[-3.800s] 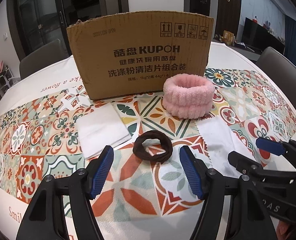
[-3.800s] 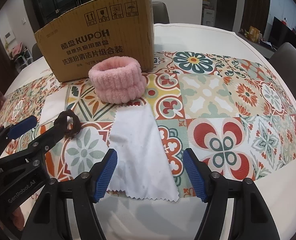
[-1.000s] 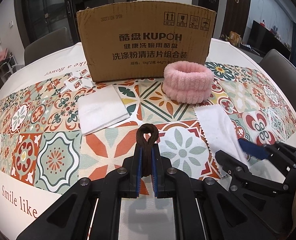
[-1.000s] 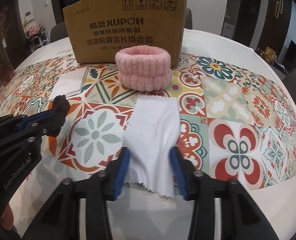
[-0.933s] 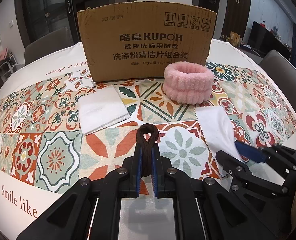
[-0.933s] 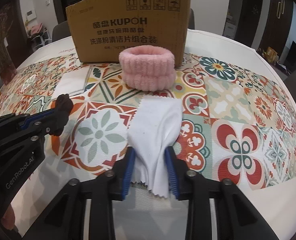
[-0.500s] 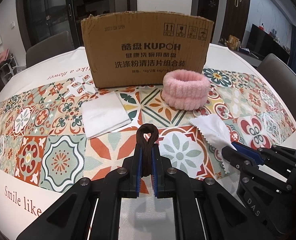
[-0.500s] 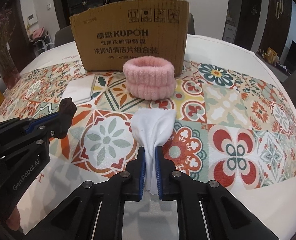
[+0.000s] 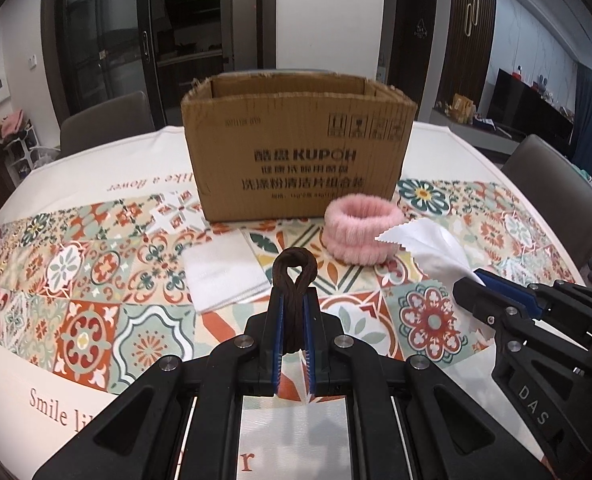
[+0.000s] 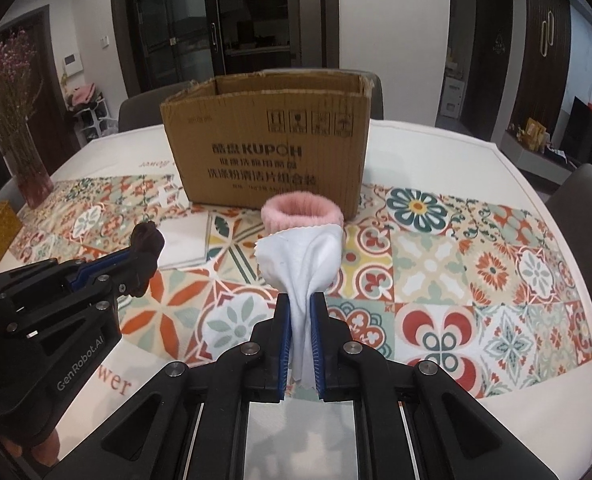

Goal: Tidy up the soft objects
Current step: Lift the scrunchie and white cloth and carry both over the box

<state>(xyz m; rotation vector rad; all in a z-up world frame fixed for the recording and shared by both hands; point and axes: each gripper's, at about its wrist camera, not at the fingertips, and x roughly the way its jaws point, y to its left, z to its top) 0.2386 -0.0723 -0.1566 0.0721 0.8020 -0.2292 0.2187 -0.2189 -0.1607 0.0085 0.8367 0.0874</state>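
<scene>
Left wrist view: left hand-held gripper (image 9: 293, 312) pinches brown hair tie (image 9: 293, 270), its loop stretched upward, forward.

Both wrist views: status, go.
Left hand-held gripper shut on brown hair tie. Right hand-held gripper shut on white cloth. Cardboard box ahead, pink headband in front.

One cardboard box (image 9: 296, 152) stands on the patterned surface (image 9: 87, 320). Soft items number four: one pink band (image 9: 360, 232), one brown hair tie (image 9: 293, 280), one white cloth (image 10: 308, 264) with a zigzag edge, and one folded white towel (image 9: 223, 272). Two tongs, left (image 9: 293, 344) and right (image 10: 300, 344), each hold one item. One vase of dried flowers (image 10: 11, 120) stands at the edge.
</scene>
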